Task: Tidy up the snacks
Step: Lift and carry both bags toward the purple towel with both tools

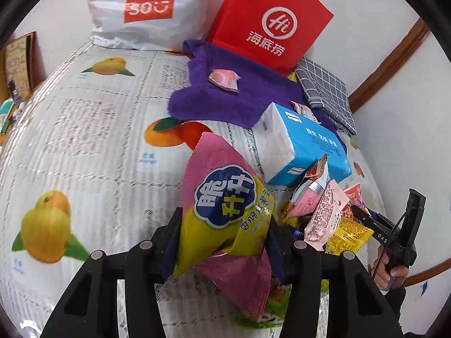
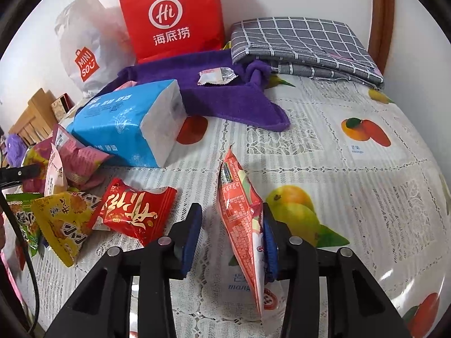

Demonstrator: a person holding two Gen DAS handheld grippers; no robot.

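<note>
The left gripper point(image 1: 222, 242) clenched a pink-and-yellow snack bag point(image 1: 222, 200) above the bench point(image 1: 93, 146); the right gripper point(image 2: 232, 233) stood released, a red snack packet point(image 2: 242, 219) leaning on one pad

A: What is in the left claw point(image 1: 222, 242)?

B: A pink and yellow snack bag point(image 1: 222, 197), pinched between both blue pads, its pink top standing up past the fingertips.

A: And just to the right of the claw?

B: A heap of small snack packets point(image 1: 324, 214), touching one another. Beyond the heap lies a blue tissue pack point(image 1: 304, 146). At the far right a hand point(image 1: 390, 274) holds the other claw point(image 1: 366, 219), its tips at the heap's edge.

A: Farther ahead?

B: A purple towel point(image 1: 225, 95) on the fruit-print surface point(image 1: 93, 146), with one pink packet point(image 1: 224, 80) lying on it. Behind the towel stand a red paper bag point(image 1: 270, 22) and a white shopping bag point(image 1: 146, 8); a grey checked cloth point(image 1: 327, 90) lies right of them.
</note>
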